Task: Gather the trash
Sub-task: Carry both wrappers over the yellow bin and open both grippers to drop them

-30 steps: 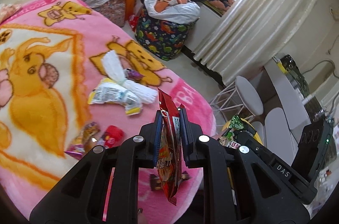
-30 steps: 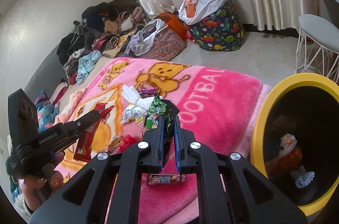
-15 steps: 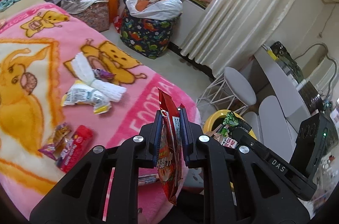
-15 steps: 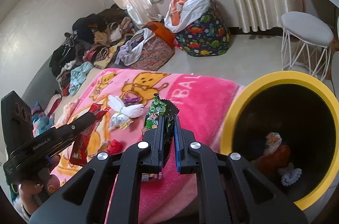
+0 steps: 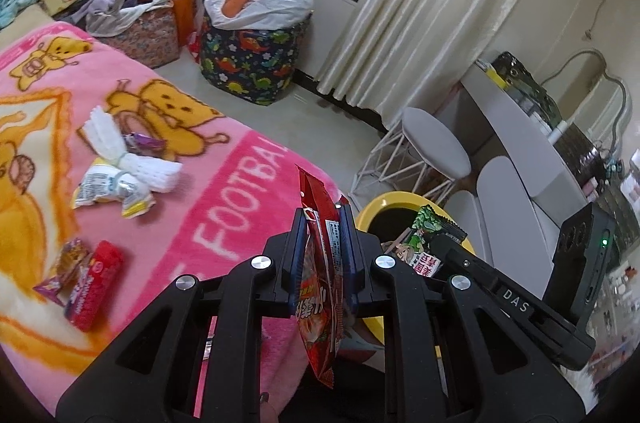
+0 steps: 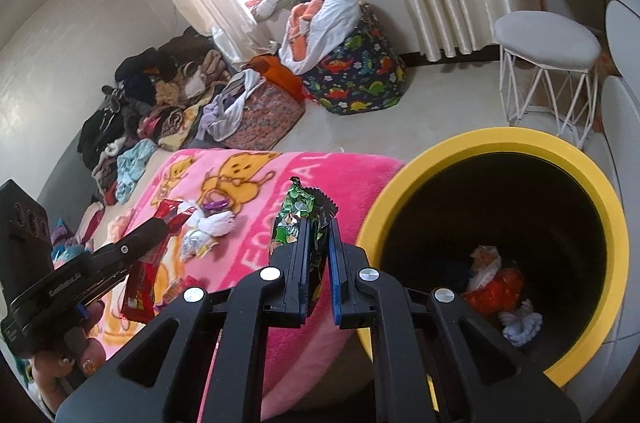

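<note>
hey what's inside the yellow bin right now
Inside the yellow bin, near the bottom, lie an orange wrapper, a pale crumpled wrapper and a white frilly scrap. The nearest part is hidden by its rim.

Bin (image 6: pixel 496 143) right of blanket (image 6: pixel 352 175).

blanket (image 5: pixel 224 215): "FOOTBA" (cut off) | right gripper (image 5: pixel 428 243) body: "DAS"

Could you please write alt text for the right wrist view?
The right gripper pinches a green snack wrapper beside a yellow-rimmed bin holding trash. Behind lies a pink blanket with more wrappers.
</note>
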Available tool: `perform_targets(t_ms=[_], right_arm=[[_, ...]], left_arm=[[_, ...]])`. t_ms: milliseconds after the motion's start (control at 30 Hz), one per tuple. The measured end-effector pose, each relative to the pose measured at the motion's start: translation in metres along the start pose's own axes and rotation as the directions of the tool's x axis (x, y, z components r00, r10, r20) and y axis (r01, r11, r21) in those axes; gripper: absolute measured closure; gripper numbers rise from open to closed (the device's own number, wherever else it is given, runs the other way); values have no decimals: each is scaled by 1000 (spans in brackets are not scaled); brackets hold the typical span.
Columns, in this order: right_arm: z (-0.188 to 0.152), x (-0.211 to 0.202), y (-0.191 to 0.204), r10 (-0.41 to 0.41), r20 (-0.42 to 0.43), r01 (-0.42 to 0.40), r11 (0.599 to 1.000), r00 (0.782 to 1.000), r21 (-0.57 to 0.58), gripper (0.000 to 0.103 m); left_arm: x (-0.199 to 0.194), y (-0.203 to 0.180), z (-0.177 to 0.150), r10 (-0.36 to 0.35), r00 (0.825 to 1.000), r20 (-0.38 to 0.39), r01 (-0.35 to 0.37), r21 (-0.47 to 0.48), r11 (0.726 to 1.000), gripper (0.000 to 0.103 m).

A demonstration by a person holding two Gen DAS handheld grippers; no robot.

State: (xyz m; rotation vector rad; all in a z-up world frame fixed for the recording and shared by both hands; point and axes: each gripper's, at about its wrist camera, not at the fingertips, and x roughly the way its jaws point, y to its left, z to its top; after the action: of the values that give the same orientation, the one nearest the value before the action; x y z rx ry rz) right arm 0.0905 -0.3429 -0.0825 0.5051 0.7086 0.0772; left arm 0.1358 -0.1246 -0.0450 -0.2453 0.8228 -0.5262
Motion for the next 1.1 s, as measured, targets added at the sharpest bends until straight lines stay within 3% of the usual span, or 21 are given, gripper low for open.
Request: perform_targets(t_ms=[1100], right_arm=[[-11, -14, -111, -144, 1, 141, 971, 990, 194, 95]], left_arm=[[93, -86, -28, -112, 983, -146, 135, 155, 979, 92]])
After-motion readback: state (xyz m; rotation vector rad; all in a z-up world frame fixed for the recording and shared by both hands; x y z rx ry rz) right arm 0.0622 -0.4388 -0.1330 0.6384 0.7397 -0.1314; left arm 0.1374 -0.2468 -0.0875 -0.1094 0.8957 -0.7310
